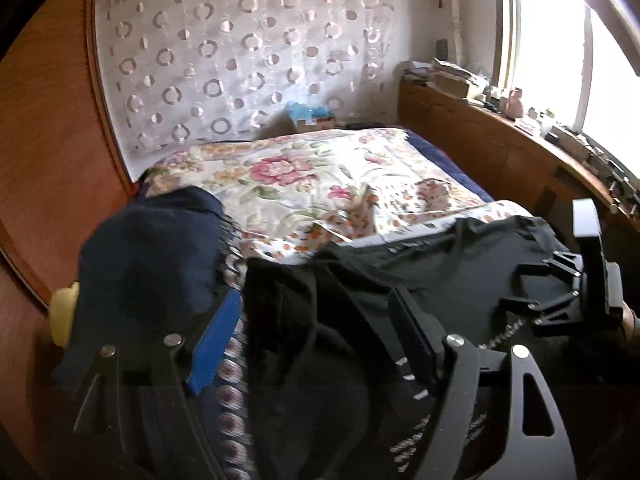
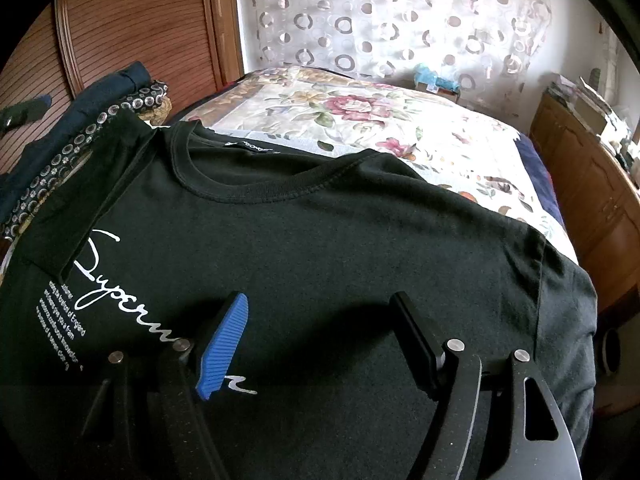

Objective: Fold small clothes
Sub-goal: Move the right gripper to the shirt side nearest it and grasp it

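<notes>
A black T-shirt (image 2: 320, 220) with white script lettering lies face up on the bed, its collar pointing away from me. Its left sleeve (image 2: 80, 200) is folded in over the chest. My right gripper (image 2: 320, 328) hovers over the shirt's middle, open, with nothing pinched between its pads. In the left wrist view the same T-shirt (image 1: 440, 264) spreads out to the right. My left gripper (image 1: 316, 320) stands open over its bunched left side, and the cloth lies loose below the jaws. The right gripper (image 1: 592, 272) shows at the far right edge.
A pile of navy and patterned clothes (image 2: 80, 132) sits left of the shirt, seen as navy cloth (image 1: 152, 248) in the left wrist view. The floral bedspread (image 1: 320, 176) stretches behind. A wooden wardrobe (image 2: 140, 20) stands left, and a cluttered wooden shelf (image 1: 500, 132) runs along the right.
</notes>
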The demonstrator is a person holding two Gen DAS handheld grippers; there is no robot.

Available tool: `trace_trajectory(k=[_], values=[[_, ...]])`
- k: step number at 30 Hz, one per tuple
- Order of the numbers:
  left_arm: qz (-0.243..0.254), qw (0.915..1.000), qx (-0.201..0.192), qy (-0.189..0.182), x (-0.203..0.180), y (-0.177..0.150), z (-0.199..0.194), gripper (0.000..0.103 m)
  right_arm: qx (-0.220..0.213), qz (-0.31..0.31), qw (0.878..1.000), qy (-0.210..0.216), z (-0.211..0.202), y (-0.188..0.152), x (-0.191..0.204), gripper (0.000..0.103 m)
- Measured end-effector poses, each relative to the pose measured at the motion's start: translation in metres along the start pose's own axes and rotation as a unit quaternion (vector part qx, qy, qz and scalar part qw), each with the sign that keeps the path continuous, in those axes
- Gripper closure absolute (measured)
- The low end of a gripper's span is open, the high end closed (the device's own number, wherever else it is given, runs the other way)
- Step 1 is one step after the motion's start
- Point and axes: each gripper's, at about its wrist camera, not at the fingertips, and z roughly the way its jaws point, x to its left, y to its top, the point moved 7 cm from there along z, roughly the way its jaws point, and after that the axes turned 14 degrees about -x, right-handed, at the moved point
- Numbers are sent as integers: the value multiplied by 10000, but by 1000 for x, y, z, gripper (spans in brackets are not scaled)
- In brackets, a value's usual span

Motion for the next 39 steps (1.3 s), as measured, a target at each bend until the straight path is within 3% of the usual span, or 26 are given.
trace_trajectory(k=[8,13,17,23,31,39], values=[[-28,9992,289,-262,-31,-34,12,26,-436,300,9985,-171,-49,3,-22,28],[15,9984,397,-390,-48,-50,19,26,-695,452,9943,-667,-91,-8,-54,28],[81,9976,506,-458,-58,-60,24,26,-751,666,9890,-1084,-117,-32,-86,28],[203,9964,691,-451,-67,-72,33,26,-509,1133,9811,-1482,-135,-79,-133,28],[285,9944,924,-436,-74,-85,41,26,-318,1505,9782,-1391,-141,-106,-150,28],[305,9943,946,-397,-75,-90,43,26,-86,1559,9802,-1216,-134,-91,-151,33]])
